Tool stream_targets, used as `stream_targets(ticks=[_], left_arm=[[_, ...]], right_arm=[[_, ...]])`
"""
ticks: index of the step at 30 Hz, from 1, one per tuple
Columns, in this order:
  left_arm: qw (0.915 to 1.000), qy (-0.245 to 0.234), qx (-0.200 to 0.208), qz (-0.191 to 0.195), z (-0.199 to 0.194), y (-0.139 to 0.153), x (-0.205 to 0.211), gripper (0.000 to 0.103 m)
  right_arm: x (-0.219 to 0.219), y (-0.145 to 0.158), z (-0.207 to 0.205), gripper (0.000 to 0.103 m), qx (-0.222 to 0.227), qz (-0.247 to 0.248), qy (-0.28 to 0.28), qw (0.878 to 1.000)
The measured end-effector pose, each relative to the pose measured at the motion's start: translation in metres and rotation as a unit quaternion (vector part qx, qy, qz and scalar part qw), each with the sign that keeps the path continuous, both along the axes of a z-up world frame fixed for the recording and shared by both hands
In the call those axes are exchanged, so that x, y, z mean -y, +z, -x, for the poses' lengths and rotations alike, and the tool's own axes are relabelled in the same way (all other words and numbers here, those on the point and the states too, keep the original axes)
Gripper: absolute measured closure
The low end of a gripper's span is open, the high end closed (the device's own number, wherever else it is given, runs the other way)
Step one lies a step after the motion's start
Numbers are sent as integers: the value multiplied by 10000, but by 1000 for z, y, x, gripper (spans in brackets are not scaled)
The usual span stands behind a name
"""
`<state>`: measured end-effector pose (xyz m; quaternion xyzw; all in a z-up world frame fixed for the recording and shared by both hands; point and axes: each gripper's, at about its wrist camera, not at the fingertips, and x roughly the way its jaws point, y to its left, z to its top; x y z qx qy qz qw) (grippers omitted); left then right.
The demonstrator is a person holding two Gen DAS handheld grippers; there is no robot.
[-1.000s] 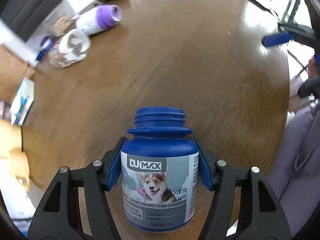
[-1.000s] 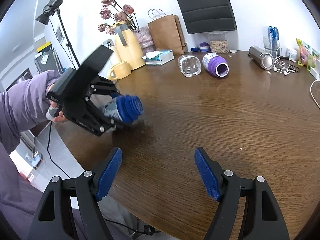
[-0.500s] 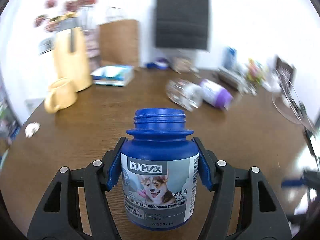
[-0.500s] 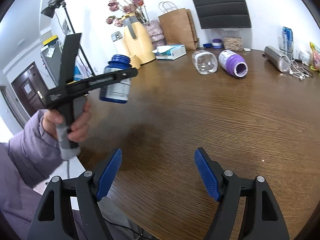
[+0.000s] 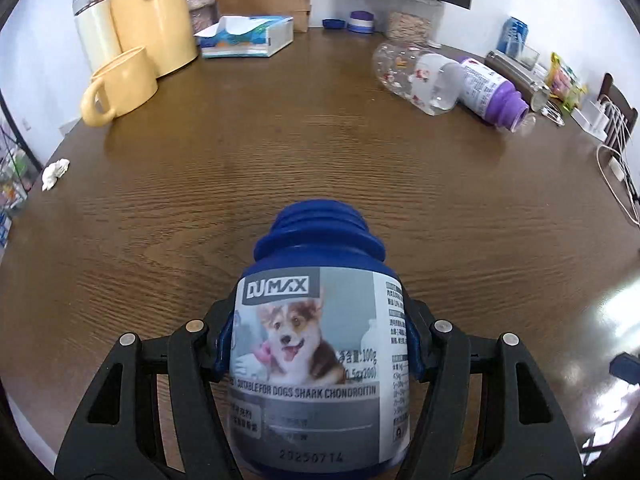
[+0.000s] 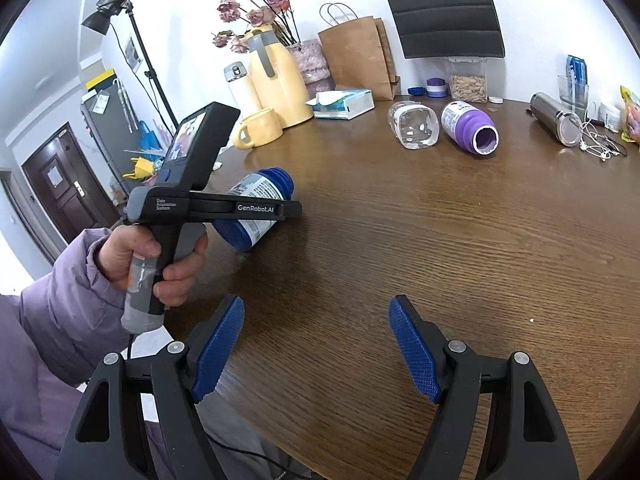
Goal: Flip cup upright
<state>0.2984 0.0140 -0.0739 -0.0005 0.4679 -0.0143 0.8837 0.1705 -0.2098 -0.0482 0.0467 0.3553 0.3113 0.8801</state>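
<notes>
My left gripper (image 5: 320,344) is shut on a blue bottle (image 5: 320,360) with a grey dog label, open mouth pointing away from me. In the right wrist view the bottle (image 6: 256,208) hangs tilted in the left gripper (image 6: 276,210), its mouth up and to the right, its base close to the wooden table (image 6: 440,240) near the left edge; contact cannot be told. My right gripper (image 6: 316,344) is open and empty above the table's near edge.
A clear bottle (image 6: 414,126), a purple-necked bottle (image 6: 470,128) and a steel flask (image 6: 556,118) lie on their sides at the far side. A yellow mug (image 5: 120,86), yellow jug (image 5: 152,12), tissue box (image 5: 248,36) and paper bag (image 6: 360,60) stand at the back left.
The left gripper has swung the bottle from level to upright, then lowered it, tilted, toward the table. The right gripper has stayed open and nearly still.
</notes>
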Motion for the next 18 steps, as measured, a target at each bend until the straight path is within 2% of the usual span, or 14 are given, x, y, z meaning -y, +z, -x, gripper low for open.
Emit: stream_targets(ticks=[4, 7, 9, 10, 12, 15, 18], left_arm=[[10000, -14, 30, 1, 2, -1, -1, 43], [9998, -122, 85, 91, 7, 2, -2, 39], [9992, -207, 273, 209, 18, 13, -8, 33], [9986, -271, 322, 307, 25, 20, -13, 25], [9970, -354, 439, 529, 39, 35, -22, 22], [9941, -281, 688, 786, 67, 52, -43, 17], [9932, -103, 716, 913, 89, 57, -60, 17]], right_arm=[[2, 2, 2, 23, 18, -12, -23, 10000], [3, 6, 0, 23, 46, 37, -48, 10000], [2, 12, -1, 23, 97, 65, -38, 9999], [1, 17, -3, 23, 113, 36, 0, 9999], [-2, 27, -12, 23, 21, -189, 153, 9997], [-14, 35, -39, 23, -463, -640, 203, 9967], [-47, 31, -89, 23, -1417, -780, 217, 9866]])
